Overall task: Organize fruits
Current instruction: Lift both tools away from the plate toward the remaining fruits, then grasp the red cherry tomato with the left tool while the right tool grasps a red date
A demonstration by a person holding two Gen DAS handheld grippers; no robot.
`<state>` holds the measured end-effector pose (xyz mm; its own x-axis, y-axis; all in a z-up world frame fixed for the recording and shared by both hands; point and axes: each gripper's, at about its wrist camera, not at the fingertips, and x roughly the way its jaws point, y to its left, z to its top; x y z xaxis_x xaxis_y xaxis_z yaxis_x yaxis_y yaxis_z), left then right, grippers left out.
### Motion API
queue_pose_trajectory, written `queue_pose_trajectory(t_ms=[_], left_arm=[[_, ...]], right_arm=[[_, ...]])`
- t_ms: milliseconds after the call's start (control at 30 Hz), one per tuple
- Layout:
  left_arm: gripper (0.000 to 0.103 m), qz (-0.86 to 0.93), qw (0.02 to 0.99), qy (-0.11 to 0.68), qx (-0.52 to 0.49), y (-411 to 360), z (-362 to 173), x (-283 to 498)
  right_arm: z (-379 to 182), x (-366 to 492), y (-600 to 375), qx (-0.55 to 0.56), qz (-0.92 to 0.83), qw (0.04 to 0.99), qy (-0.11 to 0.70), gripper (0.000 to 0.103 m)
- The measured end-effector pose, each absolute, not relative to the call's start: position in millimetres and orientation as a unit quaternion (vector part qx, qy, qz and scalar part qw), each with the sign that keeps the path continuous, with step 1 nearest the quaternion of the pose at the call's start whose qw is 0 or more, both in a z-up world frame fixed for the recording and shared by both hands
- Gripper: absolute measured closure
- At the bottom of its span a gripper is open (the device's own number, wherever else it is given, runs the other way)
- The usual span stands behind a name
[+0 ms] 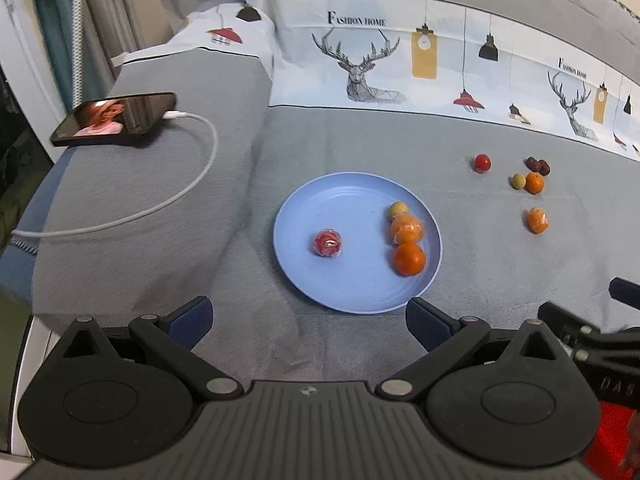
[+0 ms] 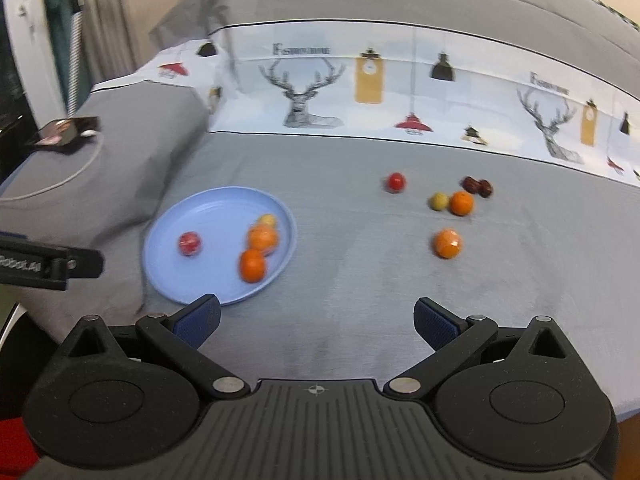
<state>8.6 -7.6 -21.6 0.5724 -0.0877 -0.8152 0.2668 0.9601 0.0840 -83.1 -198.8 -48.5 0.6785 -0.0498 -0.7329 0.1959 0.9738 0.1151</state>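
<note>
One blue plate [image 1: 320, 216] sat on the grey cloth. It held four fruits: two oranges [image 1: 409, 258], one small yellow-green fruit [image 1: 398, 210] and one red wrapped ball [image 1: 328, 242]. To the right lay five more kinds loose: two oranges [image 1: 537, 220], one red tomato [image 1: 483, 163], one yellow-green fruit [image 1: 519, 181], and a cluster of dark dates [image 1: 538, 165], their number unclear.
</note>
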Motion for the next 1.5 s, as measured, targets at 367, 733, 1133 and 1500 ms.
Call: queue_pose_trajectory(t_ms=[367,733,1133,1500], left_arm=[[0.0,-0.128,0.869,0.461,0.127,-82,-38,61],[0.0,-0.187,0.856,0.465,0.126,-215,-78,163],[0.0,-0.212,0.828,0.485,0.187,-320,-173,240],[0.073,-0.265,0.815,0.489,0.159,-326,-171,251]], right_arm=[[-70,-57,-291,0.112,-0.176,0.903,0.375,0.001],[-134,27,-427,0.102,-0.261,0.891,0.358,0.001],[-218,117,-473,0.076,-0.21,0.89,0.397,0.001],[-205,125,-473,0.081,-0.159,0.91,0.376,0.081]])
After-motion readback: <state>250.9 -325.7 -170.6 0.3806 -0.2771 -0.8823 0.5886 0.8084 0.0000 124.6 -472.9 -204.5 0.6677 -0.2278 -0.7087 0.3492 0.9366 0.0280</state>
